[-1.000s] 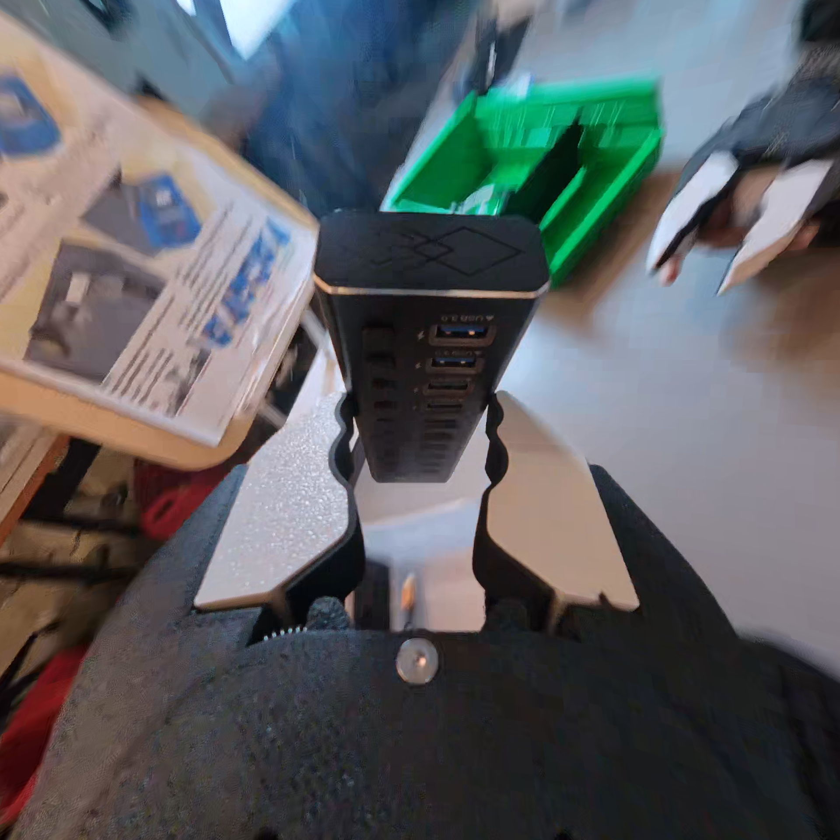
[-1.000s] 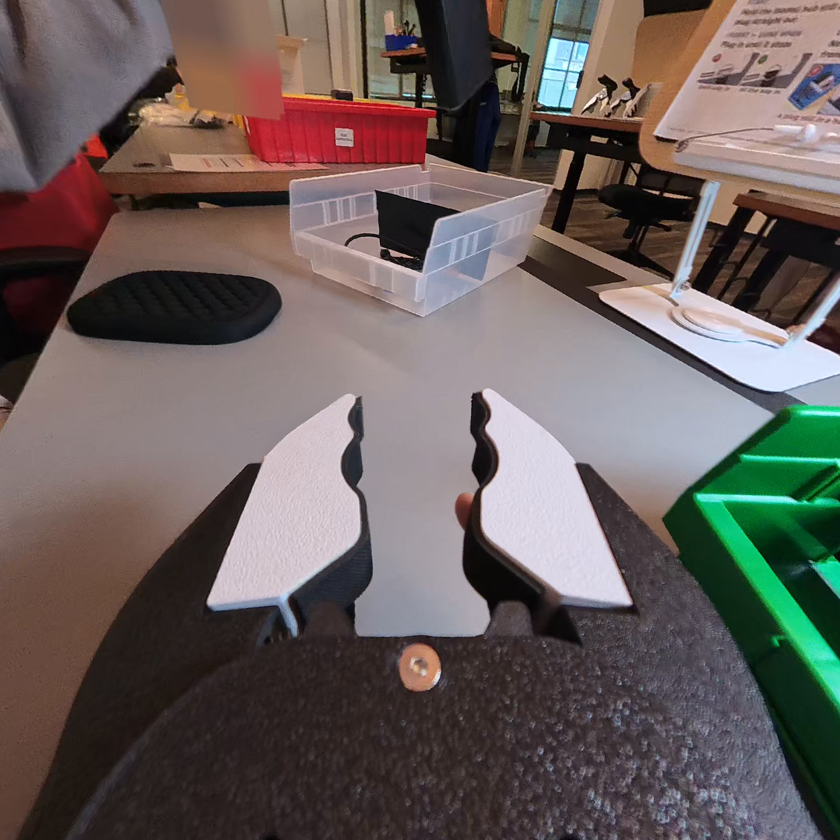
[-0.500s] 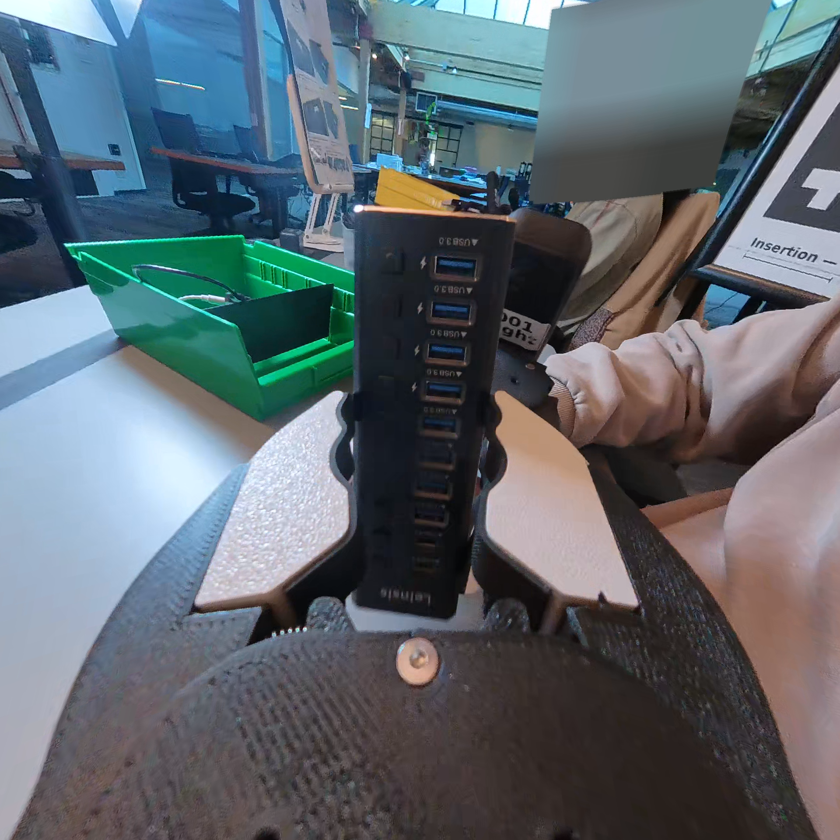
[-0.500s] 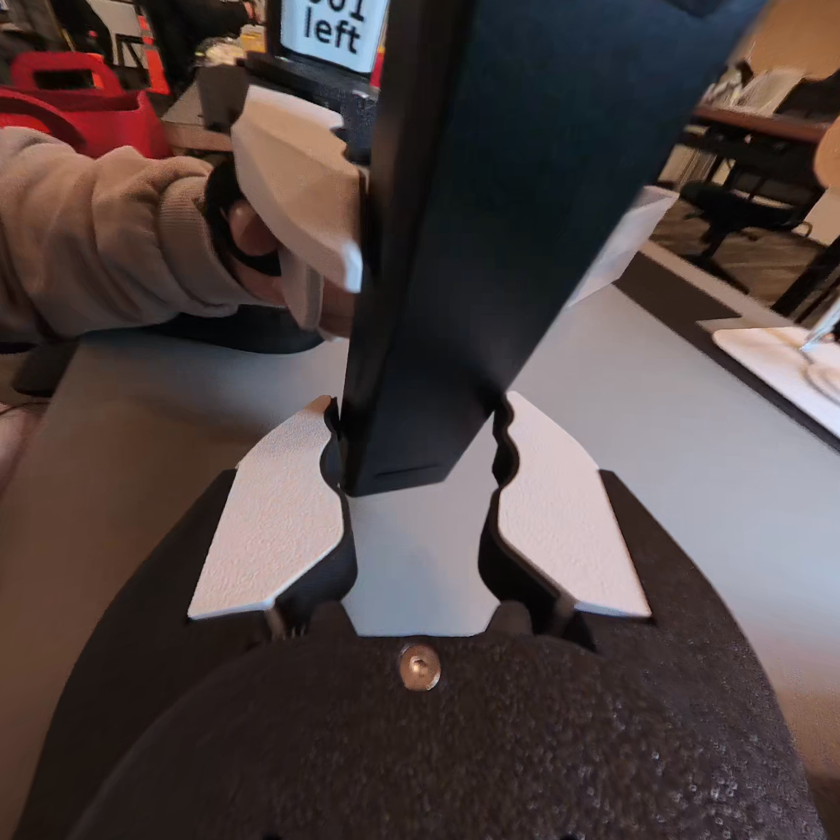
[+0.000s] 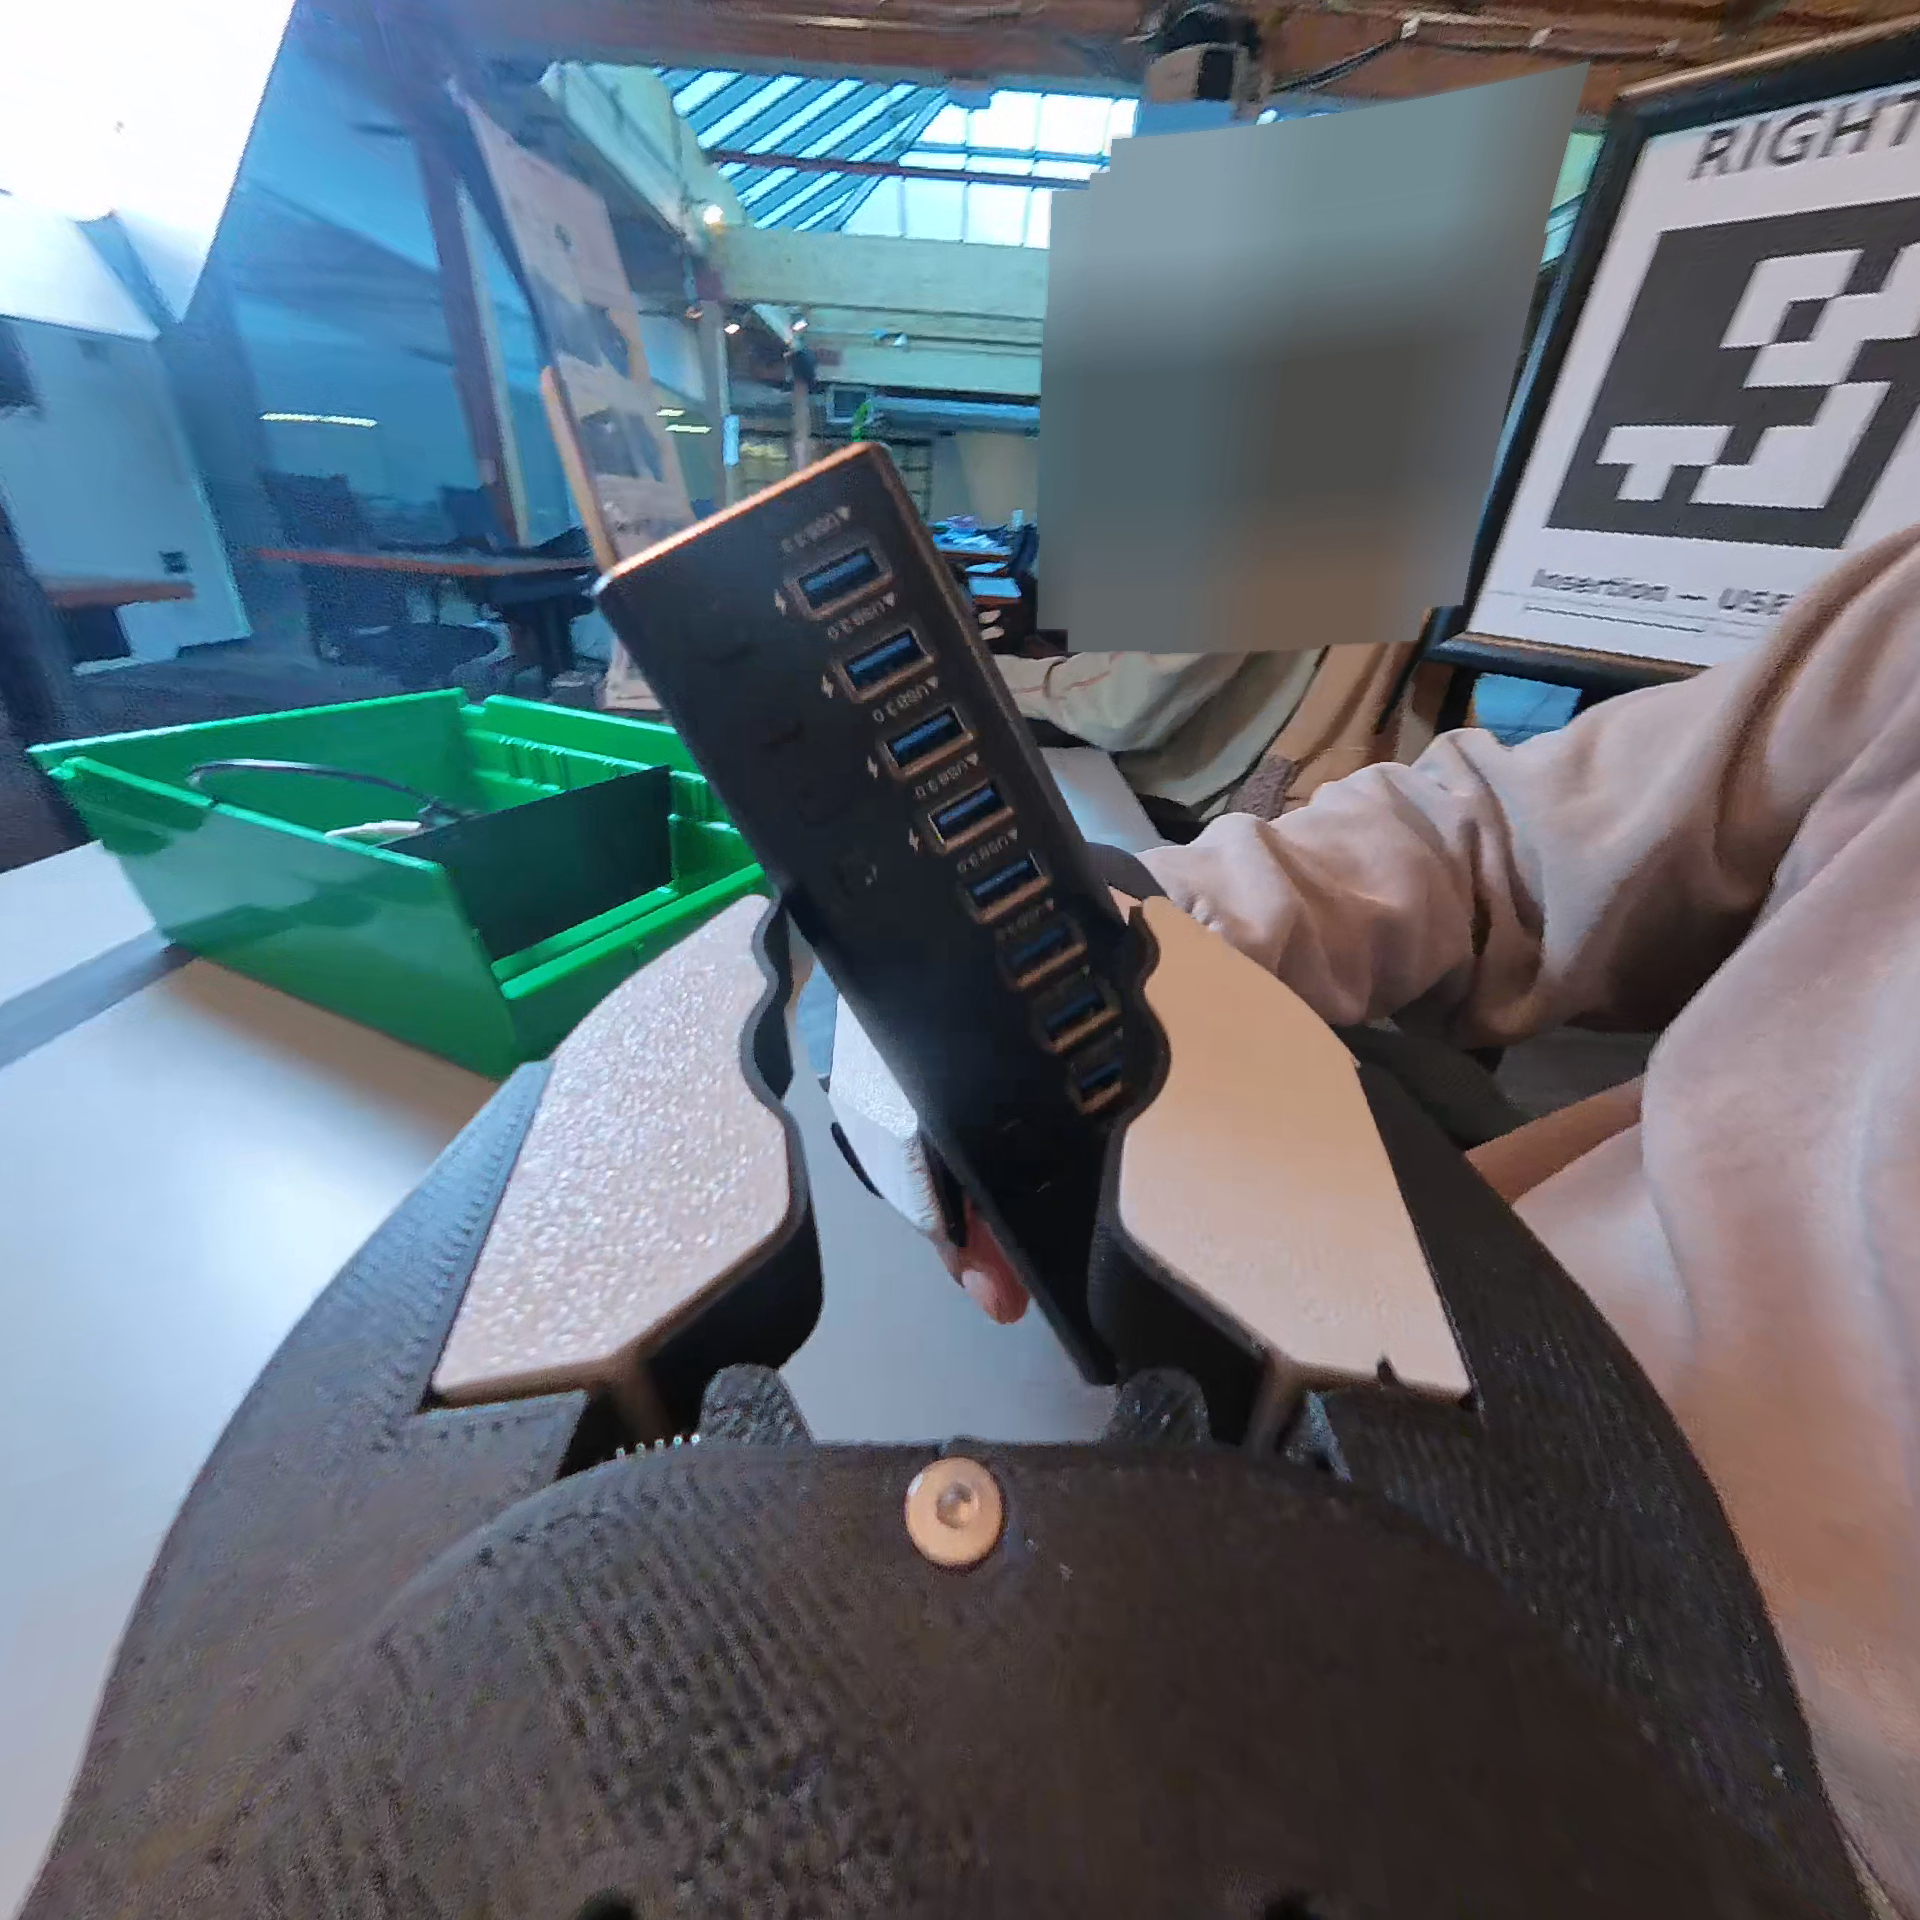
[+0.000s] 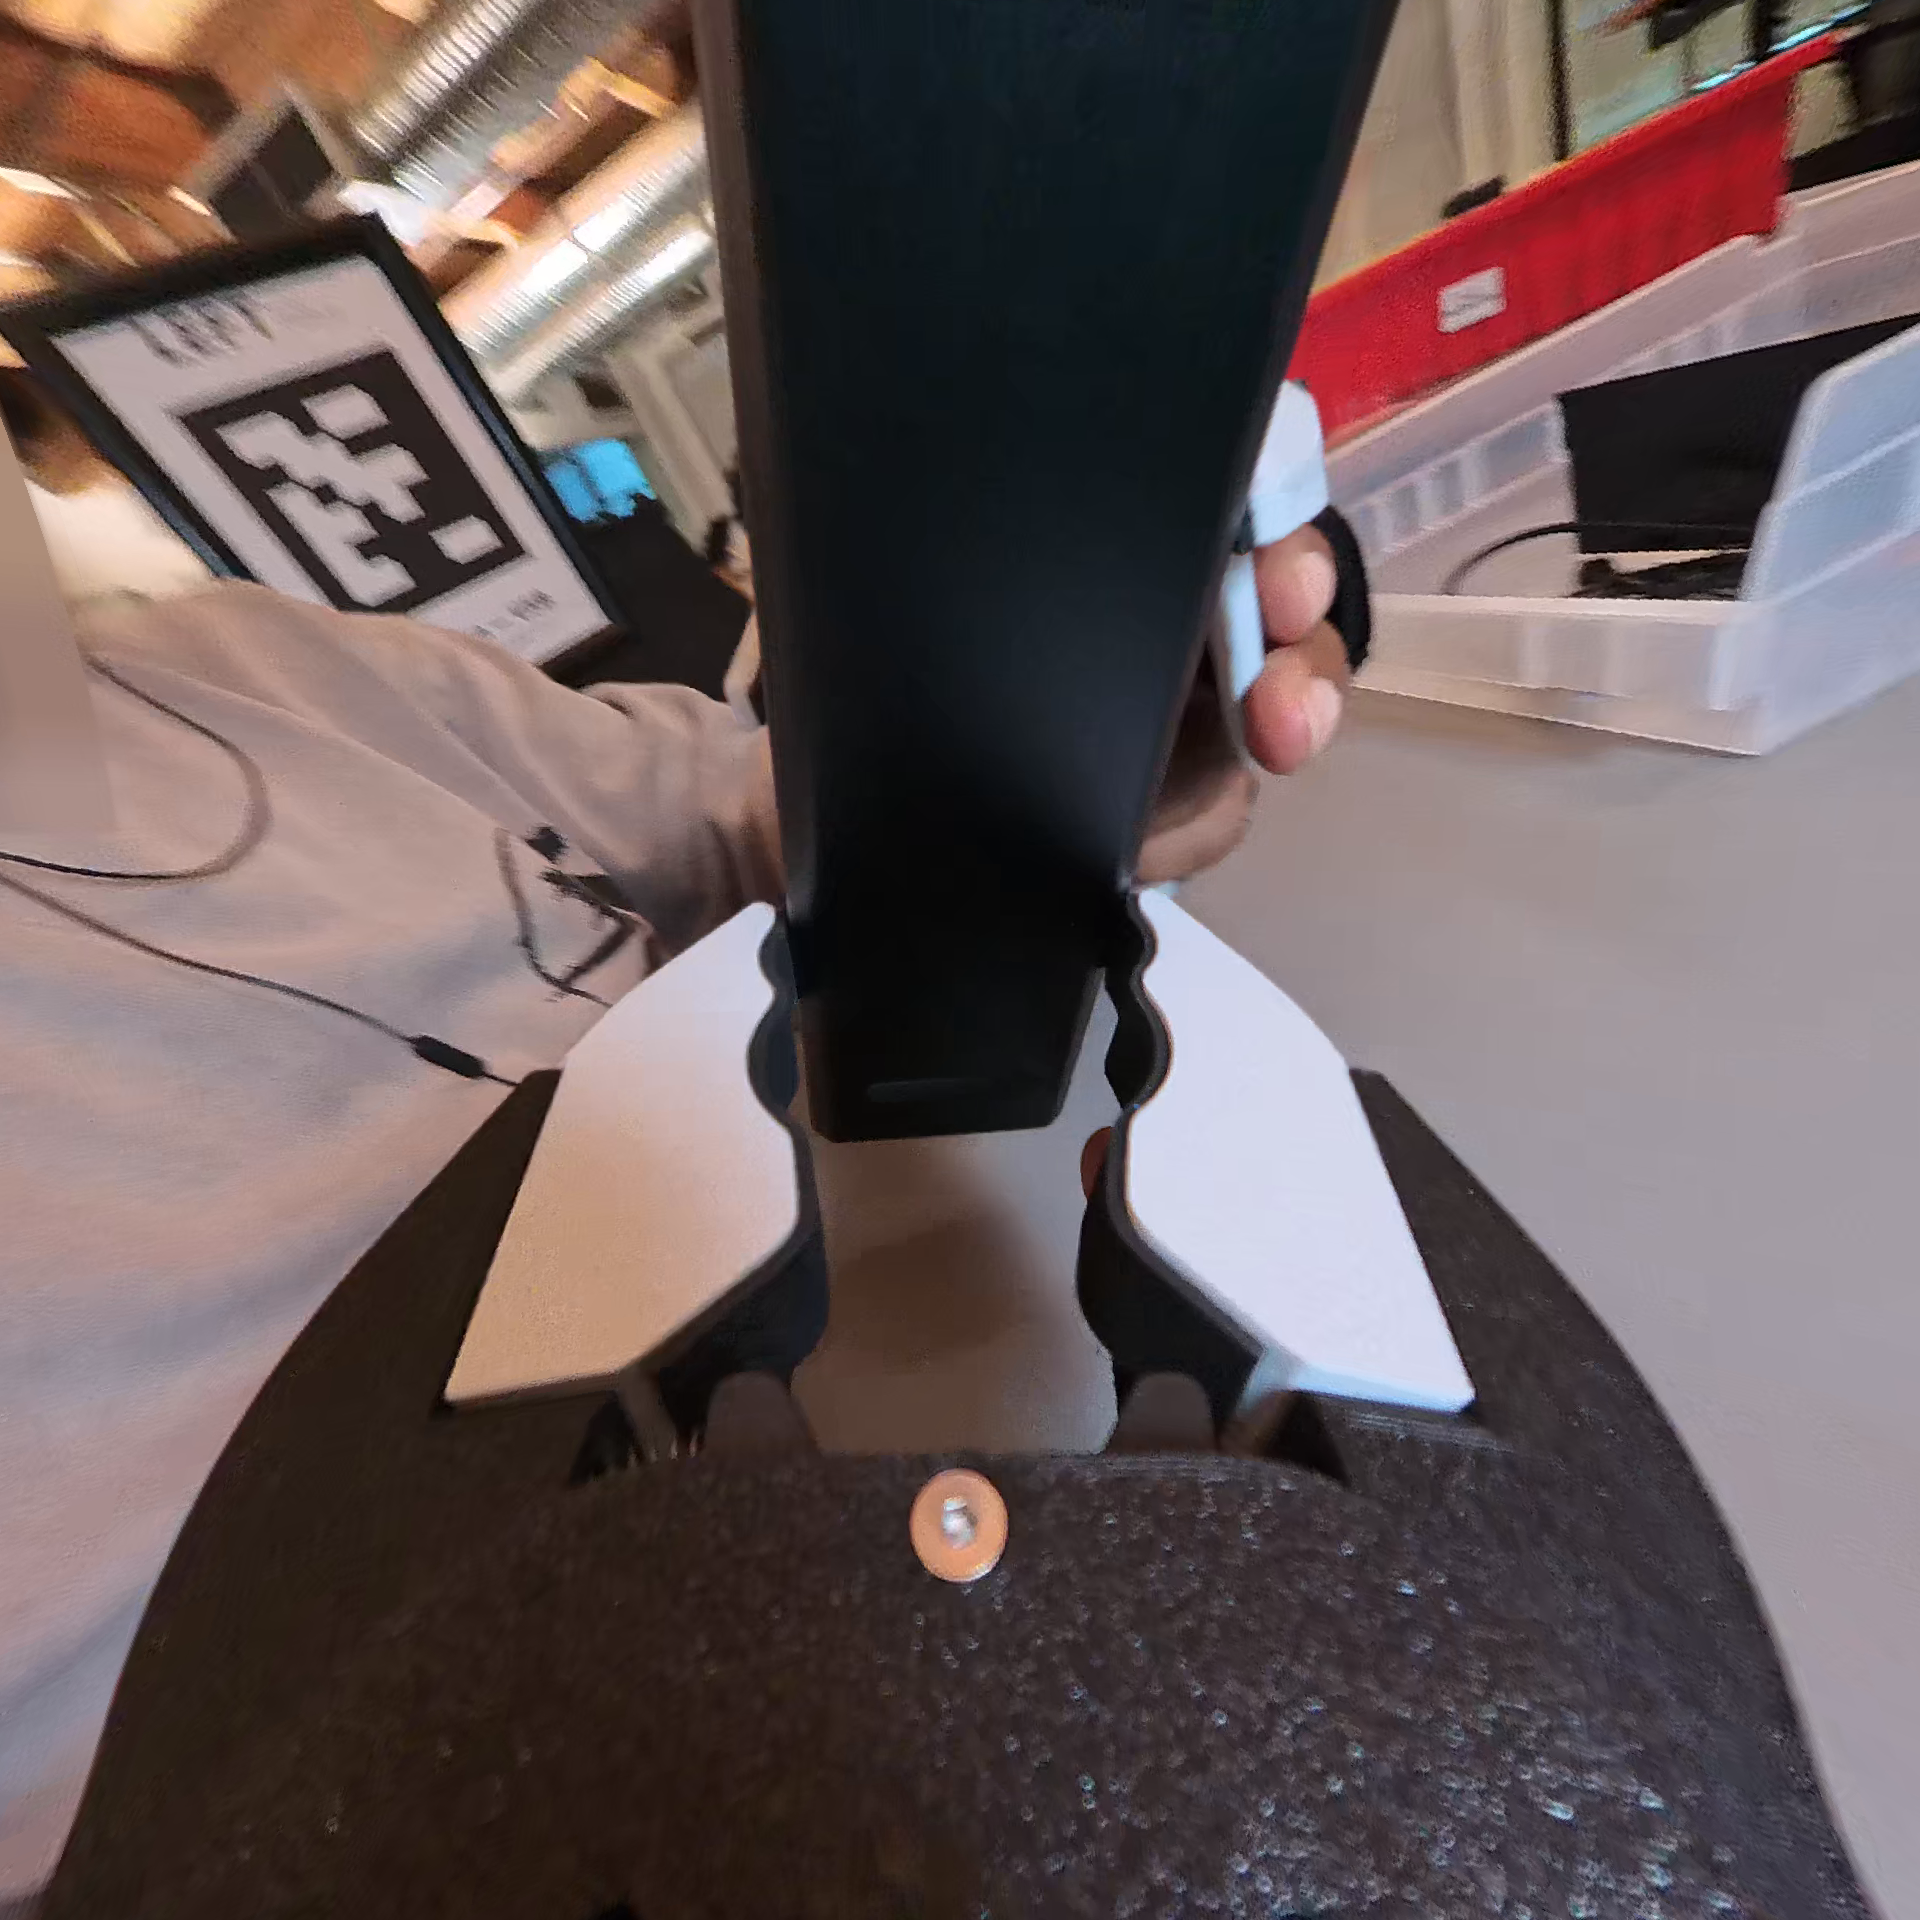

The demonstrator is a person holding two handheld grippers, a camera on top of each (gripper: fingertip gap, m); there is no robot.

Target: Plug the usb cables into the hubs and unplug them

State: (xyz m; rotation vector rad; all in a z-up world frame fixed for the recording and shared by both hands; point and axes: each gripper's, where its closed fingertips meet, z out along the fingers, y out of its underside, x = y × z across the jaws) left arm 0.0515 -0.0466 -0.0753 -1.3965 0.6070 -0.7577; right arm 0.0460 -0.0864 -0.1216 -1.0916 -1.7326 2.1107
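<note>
Only the left wrist view shows the hub's [image 5: 925,821] ports.

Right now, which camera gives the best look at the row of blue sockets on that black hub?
The left wrist view: the hub faces it, so the blue sockets run plainly down its front. The right wrist view shows only its plain black back.

The left two-finger gripper with white plates [image 5: 956,1049] is spreading its jaws wide, while the right white-plated gripper [image 6: 956,1023] is clamping its jaws together.
</note>
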